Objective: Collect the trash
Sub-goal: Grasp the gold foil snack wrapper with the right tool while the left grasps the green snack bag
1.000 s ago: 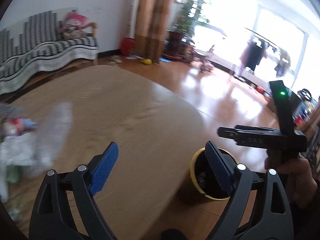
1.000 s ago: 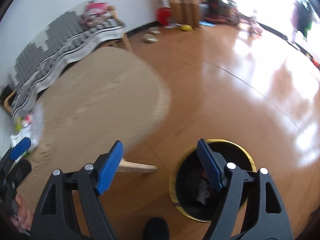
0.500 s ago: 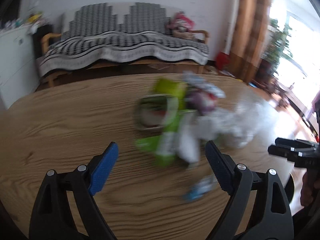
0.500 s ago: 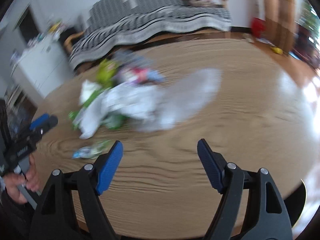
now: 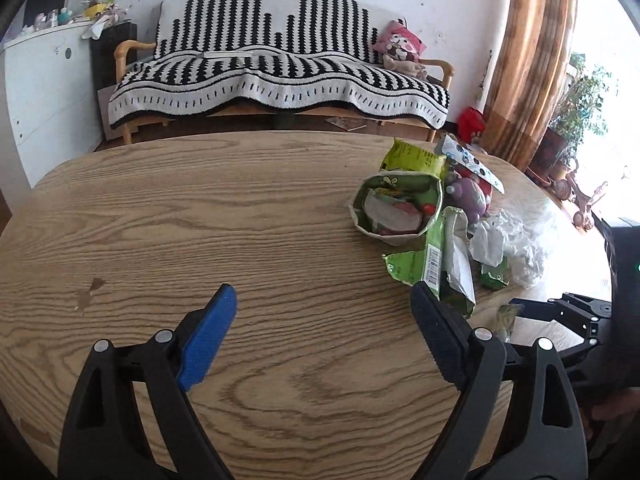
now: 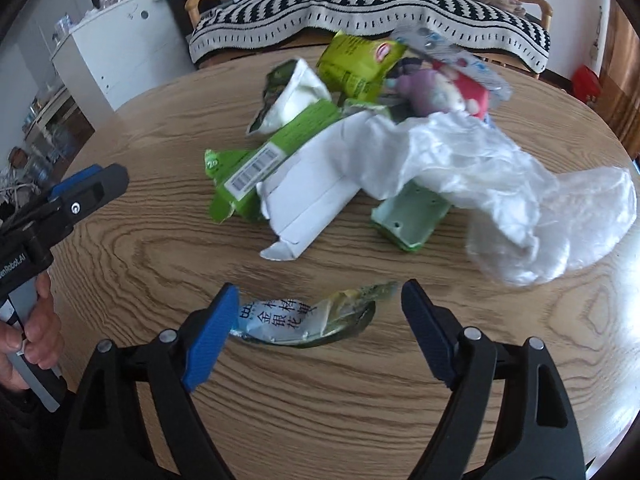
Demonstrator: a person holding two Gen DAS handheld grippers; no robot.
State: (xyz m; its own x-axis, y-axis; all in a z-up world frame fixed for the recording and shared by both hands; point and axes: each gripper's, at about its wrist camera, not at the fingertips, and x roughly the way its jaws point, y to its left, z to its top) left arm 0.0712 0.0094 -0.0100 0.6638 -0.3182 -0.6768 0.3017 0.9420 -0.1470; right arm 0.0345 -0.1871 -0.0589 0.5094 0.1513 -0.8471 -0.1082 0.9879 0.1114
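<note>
A pile of trash lies on the round wooden table (image 5: 200, 220): a torn green carton (image 6: 272, 156), a white flattened box (image 6: 316, 196), a crumpled clear plastic bag (image 6: 500, 200), a green snack bag (image 6: 356, 64) and a pink plush toy (image 6: 432, 88). A small flat wrapper with Chinese print (image 6: 304, 318) lies just in front of my open, empty right gripper (image 6: 320, 316), between its fingers. My left gripper (image 5: 324, 332) is open and empty over bare table, left of the pile (image 5: 420, 216). An open paper cup-like carton (image 5: 396, 208) holds scraps.
A striped sofa (image 5: 280, 68) stands behind the table, a white cabinet (image 5: 44, 80) to the left, curtains (image 5: 528, 60) and a bright window to the right. The left gripper shows in the right wrist view (image 6: 60, 208), the right gripper in the left wrist view (image 5: 568, 312).
Both grippers have swung from the floor bin beside the table back over the table; the trash pile is now in front of them, and the right gripper has closed in on the small wrapper.
</note>
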